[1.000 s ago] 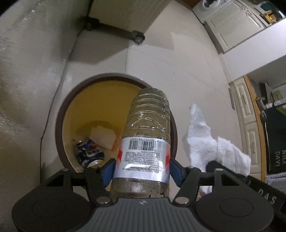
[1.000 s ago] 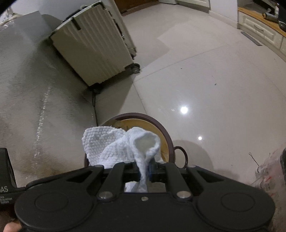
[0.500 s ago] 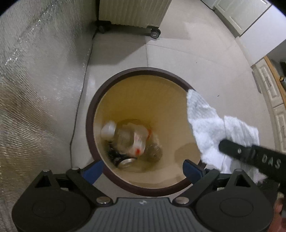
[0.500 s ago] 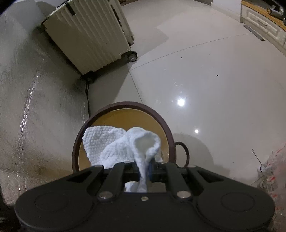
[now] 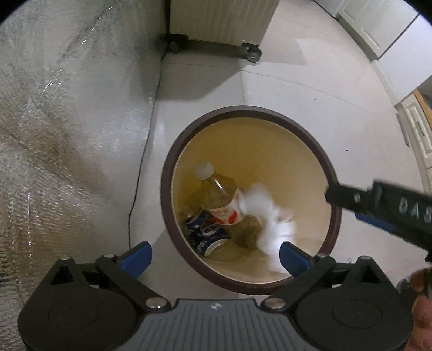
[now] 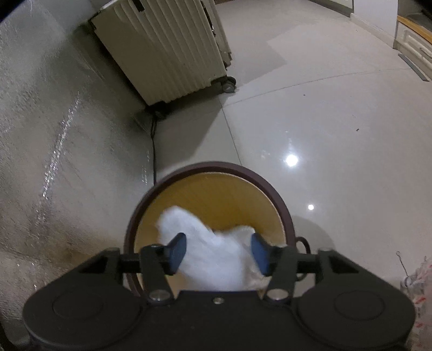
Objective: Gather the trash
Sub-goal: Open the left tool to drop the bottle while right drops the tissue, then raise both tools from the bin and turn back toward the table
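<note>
A round bin with a dark brown rim (image 5: 333,186) and yellow inside stands on the floor. In it lie a plastic bottle (image 5: 221,199) and a blue can (image 5: 209,233). A white paper towel (image 5: 270,216) falls blurred into the bin. My left gripper (image 5: 216,256) is open and empty above the bin's near rim. My right gripper (image 6: 217,252) is open above the bin (image 6: 283,213), with the loose towel (image 6: 213,248) dropping between its fingers. Its side shows in the left wrist view (image 5: 378,208).
A cream ribbed suitcase on wheels (image 6: 167,51) stands behind the bin, also seen in the left wrist view (image 5: 221,21). A silver foil mat (image 5: 54,135) lies to the left, with a black cable (image 5: 140,172) along its edge. A plastic bag (image 6: 415,280) sits at right.
My left gripper opened and dropped the bottle into the bin, then stayed open. My right gripper has now opened and let go of the white towel, which falls into the bin.
</note>
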A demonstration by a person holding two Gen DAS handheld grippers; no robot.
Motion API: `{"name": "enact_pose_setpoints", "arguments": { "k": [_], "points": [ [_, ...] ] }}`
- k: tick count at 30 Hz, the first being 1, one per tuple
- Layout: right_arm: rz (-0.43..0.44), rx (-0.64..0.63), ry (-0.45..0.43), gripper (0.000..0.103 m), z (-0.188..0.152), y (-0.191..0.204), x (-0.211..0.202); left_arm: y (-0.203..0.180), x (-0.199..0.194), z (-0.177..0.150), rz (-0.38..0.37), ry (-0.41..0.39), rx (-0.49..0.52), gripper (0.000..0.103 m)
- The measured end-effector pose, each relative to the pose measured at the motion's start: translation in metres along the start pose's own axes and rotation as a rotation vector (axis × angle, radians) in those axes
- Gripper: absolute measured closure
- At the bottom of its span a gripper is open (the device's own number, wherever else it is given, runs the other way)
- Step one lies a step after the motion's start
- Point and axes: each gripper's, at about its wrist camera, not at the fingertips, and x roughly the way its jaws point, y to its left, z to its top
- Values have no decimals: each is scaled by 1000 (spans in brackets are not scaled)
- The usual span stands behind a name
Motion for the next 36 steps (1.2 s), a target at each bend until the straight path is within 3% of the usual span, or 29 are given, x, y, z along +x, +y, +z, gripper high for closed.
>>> {"name": "enact_pose_setpoints", "arguments": {
  "k": [16, 25, 28, 36],
  "points": [
    [-28, -13, 113, 34, -24, -21, -8, 1, -8, -5, 51, 19, 30, 0],
    [-52, -48, 75, 19, -23, -28, -39, 3, -28, -10, 84, 9, 53, 0],
    [-67, -56, 59, 4, -25, -29, -48, 6, -38, -13, 96, 7, 56, 0],
    [-118, -125, 36, 0, -28, -26, -75, 9, -72, -24, 109, -30, 54, 0]
  ]
}}
